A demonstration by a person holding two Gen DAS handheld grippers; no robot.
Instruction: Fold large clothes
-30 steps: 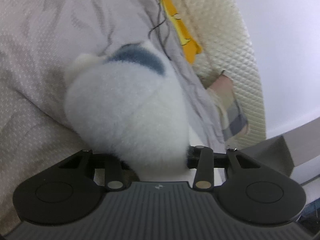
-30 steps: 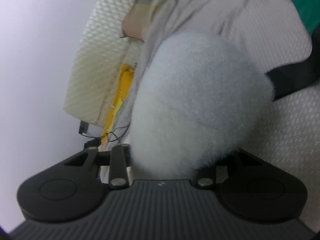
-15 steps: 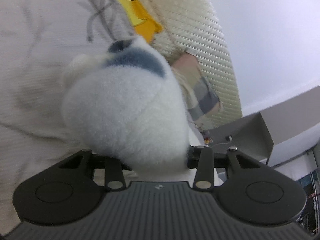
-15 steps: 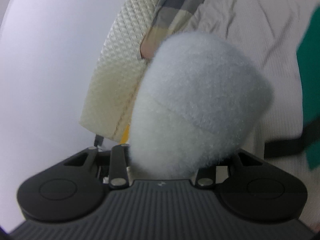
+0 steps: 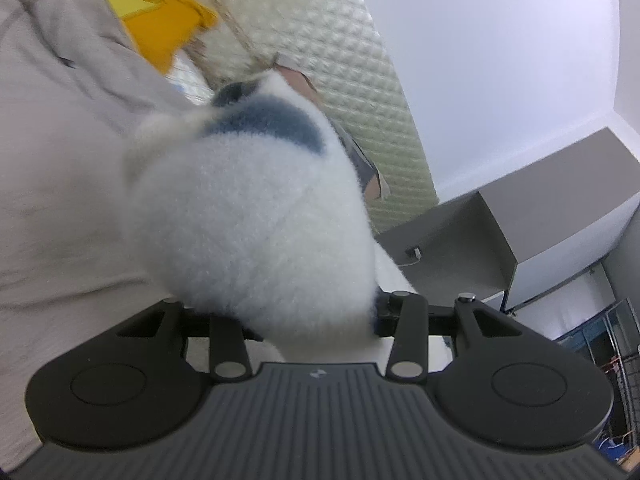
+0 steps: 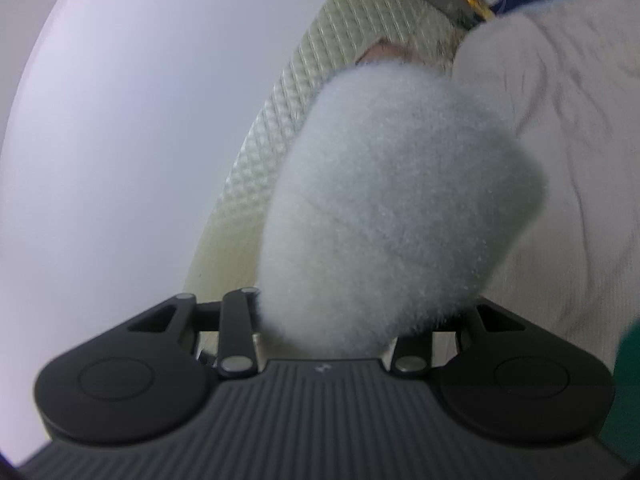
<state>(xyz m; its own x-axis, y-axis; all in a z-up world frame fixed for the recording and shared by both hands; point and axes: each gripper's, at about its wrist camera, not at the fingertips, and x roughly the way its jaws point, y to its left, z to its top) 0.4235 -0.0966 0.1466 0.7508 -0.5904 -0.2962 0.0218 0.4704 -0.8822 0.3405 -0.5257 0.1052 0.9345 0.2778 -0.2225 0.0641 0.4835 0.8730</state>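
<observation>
Left wrist view: a thick wad of the white fleece garment (image 5: pixel 256 216), with a blue-grey patch, fills the left gripper (image 5: pixel 308 312), which clamps it just ahead of the camera. Beyond lie a beige bedsheet (image 5: pixel 60 184), a yellow cloth (image 5: pixel 160 28) and a quilted cream headboard (image 5: pixel 360 80).

Right wrist view: the right gripper (image 6: pixel 348 320) pinches another fluffy bundle of the same fleece, hiding its fingertips. The headboard stands left, the bedsheet right.

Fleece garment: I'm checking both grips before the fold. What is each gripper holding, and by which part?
Each gripper is shut on a bunched wad of the fluffy white fleece garment: left gripper, right gripper. Which part of the garment cannot be told.
</observation>
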